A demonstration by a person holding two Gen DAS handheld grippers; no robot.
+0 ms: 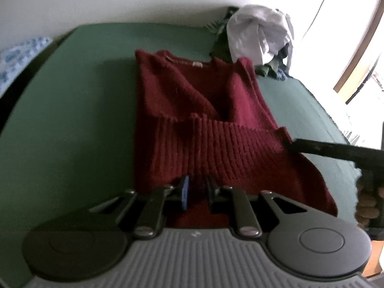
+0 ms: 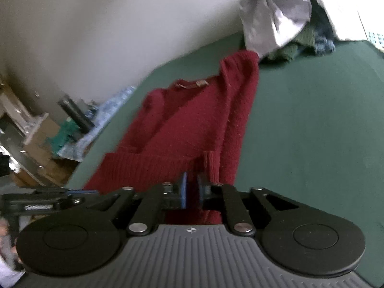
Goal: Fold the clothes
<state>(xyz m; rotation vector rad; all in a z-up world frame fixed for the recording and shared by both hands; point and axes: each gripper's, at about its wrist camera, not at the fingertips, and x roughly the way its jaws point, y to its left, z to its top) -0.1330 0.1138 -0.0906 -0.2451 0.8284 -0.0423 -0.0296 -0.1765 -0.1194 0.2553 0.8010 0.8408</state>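
A dark red knitted sweater (image 1: 192, 100) lies on the green bed (image 1: 72, 100), sleeves folded in over its body, collar at the far end. My left gripper (image 1: 197, 187) is shut on the sweater's ribbed hem near its left corner and holds it raised. My right gripper (image 2: 191, 187) is shut on the hem's right corner of the sweater (image 2: 192, 124). The right gripper's finger also shows in the left wrist view (image 1: 324, 147) at the hem's right edge. The left gripper shows at the left edge of the right wrist view (image 2: 48, 195).
A pile of unfolded clothes, a white garment (image 1: 259, 33) on top, sits at the bed's far right corner by the wall. It also shows in the right wrist view (image 2: 273, 12). Boxes and clutter (image 2: 43, 129) stand on the floor left of the bed.
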